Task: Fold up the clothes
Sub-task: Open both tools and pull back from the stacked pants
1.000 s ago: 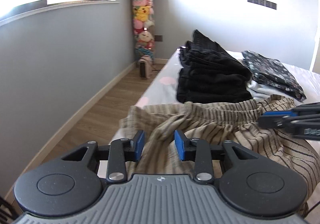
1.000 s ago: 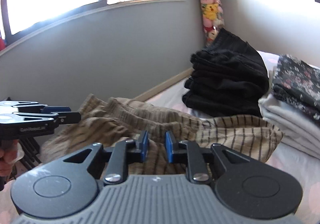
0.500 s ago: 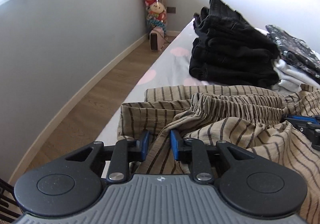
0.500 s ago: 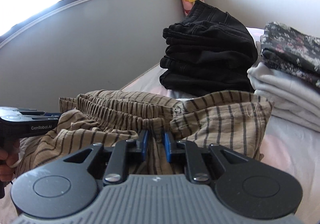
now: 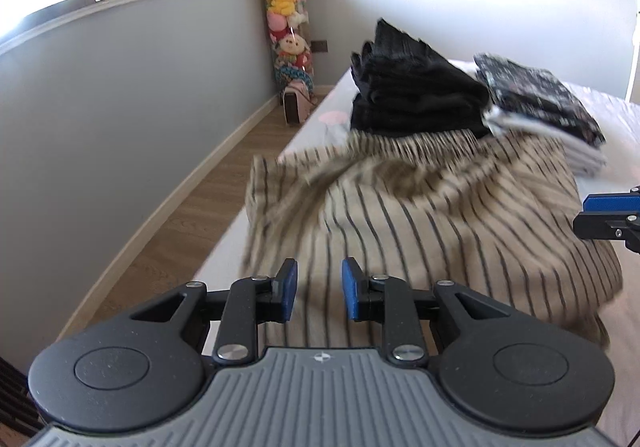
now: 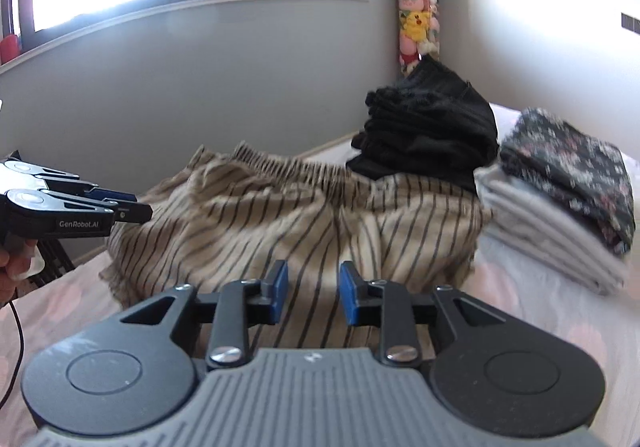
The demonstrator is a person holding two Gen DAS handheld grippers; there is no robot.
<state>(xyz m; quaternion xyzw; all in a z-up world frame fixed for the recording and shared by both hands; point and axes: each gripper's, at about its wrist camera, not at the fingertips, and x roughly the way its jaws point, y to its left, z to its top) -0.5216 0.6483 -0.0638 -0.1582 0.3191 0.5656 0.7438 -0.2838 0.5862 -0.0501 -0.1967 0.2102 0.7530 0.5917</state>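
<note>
Tan trousers with dark stripes [image 5: 420, 215] lie in a loose heap on the bed, elastic waistband towards the far stacks; they also show in the right wrist view [image 6: 304, 215]. My left gripper [image 5: 319, 293] is open and empty, just above the heap's near left edge. My right gripper [image 6: 307, 297] is open and empty over the heap's near edge. Each gripper shows in the other's view: the right one at the right edge [image 5: 608, 217], the left one at the left edge [image 6: 76, 207].
A stack of folded black clothes [image 5: 416, 95] and a floral piece on white folded clothes [image 5: 540, 103] stand behind the trousers. The bed's left edge [image 5: 224, 247] drops to a wooden floor [image 5: 168, 247]. A tube of plush toys [image 5: 286, 7] fills the corner.
Both grippers have opened and let go of the striped trousers, then pulled back and up. The trousers have dropped onto the bed, still blurred from movement.
</note>
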